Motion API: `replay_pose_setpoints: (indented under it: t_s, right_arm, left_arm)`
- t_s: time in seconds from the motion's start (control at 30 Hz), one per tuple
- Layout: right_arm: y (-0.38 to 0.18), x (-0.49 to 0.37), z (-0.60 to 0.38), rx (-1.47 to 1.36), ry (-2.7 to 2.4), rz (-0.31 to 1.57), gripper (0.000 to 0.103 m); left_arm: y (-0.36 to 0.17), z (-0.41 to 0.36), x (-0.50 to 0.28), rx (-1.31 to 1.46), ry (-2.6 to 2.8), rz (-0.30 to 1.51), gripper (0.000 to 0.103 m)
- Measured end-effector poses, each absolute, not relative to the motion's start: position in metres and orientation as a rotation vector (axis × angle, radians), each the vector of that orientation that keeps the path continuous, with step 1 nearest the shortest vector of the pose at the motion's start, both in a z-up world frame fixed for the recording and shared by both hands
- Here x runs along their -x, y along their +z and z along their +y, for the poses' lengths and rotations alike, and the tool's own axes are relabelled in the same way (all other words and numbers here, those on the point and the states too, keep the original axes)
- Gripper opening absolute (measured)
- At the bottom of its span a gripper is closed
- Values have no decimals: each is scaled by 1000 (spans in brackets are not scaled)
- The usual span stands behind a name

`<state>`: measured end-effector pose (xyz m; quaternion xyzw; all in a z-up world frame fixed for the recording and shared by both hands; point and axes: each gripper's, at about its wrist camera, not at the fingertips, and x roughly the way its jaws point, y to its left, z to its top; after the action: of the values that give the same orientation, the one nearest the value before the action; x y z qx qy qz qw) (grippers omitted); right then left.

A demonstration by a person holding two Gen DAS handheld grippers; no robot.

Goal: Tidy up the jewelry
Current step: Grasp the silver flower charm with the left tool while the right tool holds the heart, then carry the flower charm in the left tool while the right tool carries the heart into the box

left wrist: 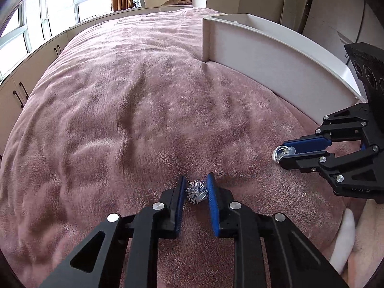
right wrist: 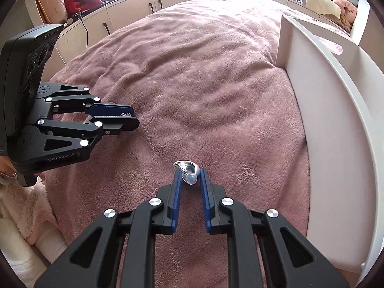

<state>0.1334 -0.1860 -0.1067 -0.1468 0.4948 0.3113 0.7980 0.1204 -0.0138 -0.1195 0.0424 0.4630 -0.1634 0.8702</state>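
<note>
Left gripper (left wrist: 196, 187), seen from its own wrist camera, closed on a spiky silver ornament (left wrist: 195, 191); the blue pads (left wrist: 212, 192) press it from both sides just above the pink fleece blanket (left wrist: 134, 100) that covers the bed. In the right wrist view the same gripper (right wrist: 130, 117) enters from the left edge, and only a little of the silver piece (right wrist: 126, 114) shows between its fingertips. Right gripper (right wrist: 190, 175) closed on a silver ring-like piece with a pale bluish bead (right wrist: 189, 171), which projects beyond the fingertips; from the left wrist view this gripper (left wrist: 283, 152) lies at the right, with the shiny piece (left wrist: 280, 153) at its tip, close over the blanket. White tray (left wrist: 264, 55), with tall side walls, resting on the blanket beyond and beside the right gripper; its interior is not visible from either camera (right wrist: 324, 110). Cream cabinets (right wrist: 134, 9) with dark handles line the far side of the bed. A pale fleecy sleeve (right wrist: 28, 206) shows under the left gripper.
</note>
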Motion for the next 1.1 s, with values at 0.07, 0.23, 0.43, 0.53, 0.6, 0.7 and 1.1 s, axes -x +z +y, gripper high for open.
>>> replay_pose_setpoints:
  t_s: [0.07, 0.23, 0.43, 0.53, 0.6, 0.7, 1.1]
  right_arm:
    - [-103, -133, -190, 299, 666, 1055, 16]
    - [-87, -130, -196, 245, 676, 1020, 16]
    - [-54, -123, -200, 219, 690, 937, 16]
    - [-31, -121, -202, 201, 695, 882, 16]
    - [-13, -120, -208, 171, 702, 845, 16]
    - [14, -121, -221, 133, 691, 793, 16]
    - [120, -120, -295, 132, 500, 548, 16]
  left_arm:
    - [-112, -5, -120, -82, -328, 961, 23]
    - [-81, 15, -117, -92, -284, 917, 23]
    - [-32, 30, -117, -137, -226, 851, 23]
    - [-8, 29, -120, -187, -200, 816, 23]
    - [11, 25, -120, -218, -190, 782, 23]
    - [38, 16, -120, -245, -182, 730, 24]
    - [123, -82, -143, -252, -307, 568, 24]
